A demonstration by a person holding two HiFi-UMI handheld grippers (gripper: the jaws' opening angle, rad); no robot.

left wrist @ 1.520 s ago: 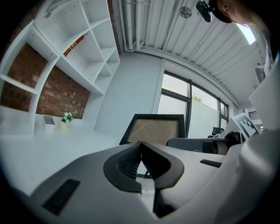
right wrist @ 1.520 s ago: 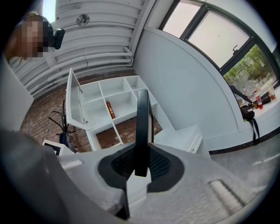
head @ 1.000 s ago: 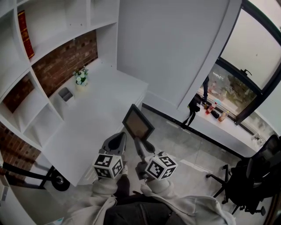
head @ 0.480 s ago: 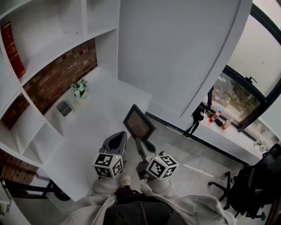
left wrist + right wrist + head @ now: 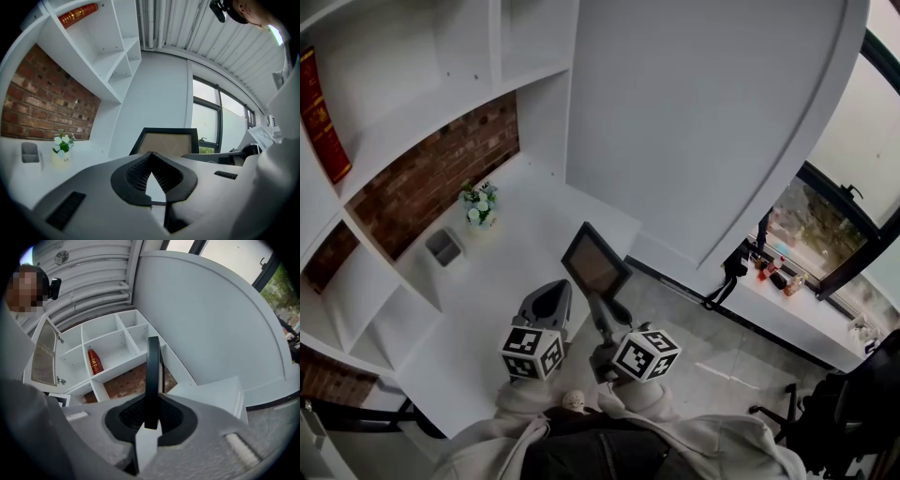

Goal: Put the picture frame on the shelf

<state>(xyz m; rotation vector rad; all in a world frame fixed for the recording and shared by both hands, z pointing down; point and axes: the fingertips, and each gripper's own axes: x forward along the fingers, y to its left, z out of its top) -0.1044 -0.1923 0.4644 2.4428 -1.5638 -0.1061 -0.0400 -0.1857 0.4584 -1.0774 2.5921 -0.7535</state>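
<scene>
The right tool [image 5: 598, 307] is pinching the picture frame [image 5: 594, 262] by its lower edge, just below the middle of the head view. The frame is standing upright above the tool, tilted a little, hanging over the near edge of the white bench [image 5: 511, 281] and touching neither the bench nor the shelf [image 5: 422, 103]. In the right gripper view the frame [image 5: 153, 366] is showing edge-on as a dark vertical strip, with the tool's [image 5: 151, 417] ribbed pads pressing on both sides of it.

The left tool [image 5: 548, 302] is sitting just left of the right one, its jaws pressed together with nothing between them; in the left gripper view the tips [image 5: 151, 155] are meeting in front of the frame's pale face [image 5: 166, 143].

A red book [image 5: 321, 117] is leaning in a shelf compartment at the upper left. A small flower pot [image 5: 478, 204] and a grey cup [image 5: 443, 247] are standing near each other on the bench by the brick wall. A window [image 5: 825, 234] is filling the right side.
</scene>
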